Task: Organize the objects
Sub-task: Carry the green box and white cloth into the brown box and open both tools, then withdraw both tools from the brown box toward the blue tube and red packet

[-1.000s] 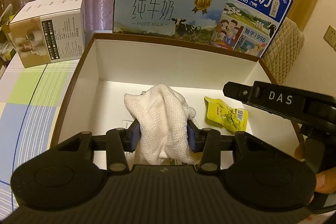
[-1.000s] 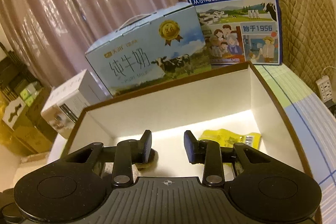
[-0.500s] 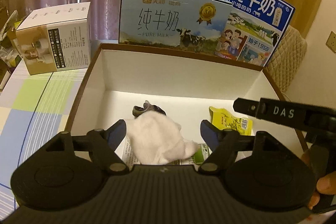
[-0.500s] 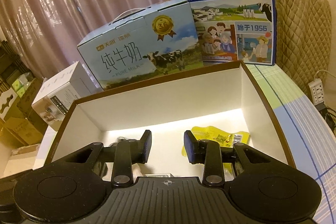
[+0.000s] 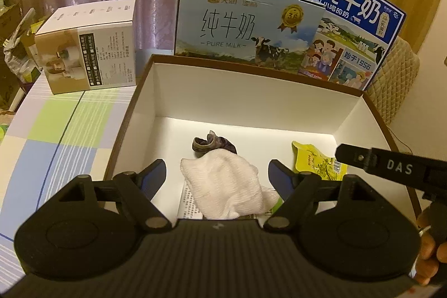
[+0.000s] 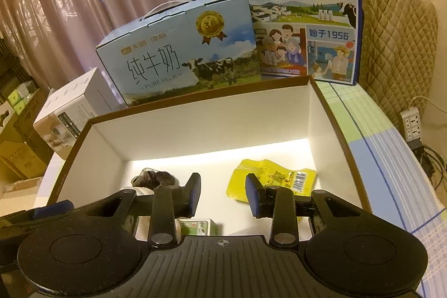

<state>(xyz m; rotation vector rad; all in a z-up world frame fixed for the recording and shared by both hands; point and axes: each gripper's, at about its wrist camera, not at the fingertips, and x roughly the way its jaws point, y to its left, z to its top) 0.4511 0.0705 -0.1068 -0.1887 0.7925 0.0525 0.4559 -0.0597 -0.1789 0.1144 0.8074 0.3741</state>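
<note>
An open cardboard box [image 5: 127, 113] with a brown rim and white inside stands on the table. On its floor lie a white knitted cloth [image 5: 226, 186], a dark crumpled cloth [image 5: 209, 144] behind it and a yellow snack packet [image 5: 313, 161] to the right. My left gripper [image 5: 218, 175] hangs above the white cloth, open wide and holding nothing. My right gripper [image 6: 223, 194] is open over the box [image 6: 223, 124] and empty. The yellow packet [image 6: 273, 180] lies just right of its fingers, the dark cloth [image 6: 156, 178] left. A small green-and-white pack [image 6: 198, 226] shows under it.
Two milk cartons [image 5: 245, 27] [image 6: 301, 13] stand behind the box, and a white product box [image 5: 89, 46] sits at the left on the checked tablecloth [image 5: 56, 130]. A quilted chair [image 6: 396, 46] and a power strip [image 6: 410, 124] are at the right. A hand [image 5: 430, 250] holds the right gripper's body [image 5: 391, 166].
My left gripper opened and let go of the white cloth, which now lies in the box. The left gripper drew back and up. The right gripper tilted to show more of the box floor.
</note>
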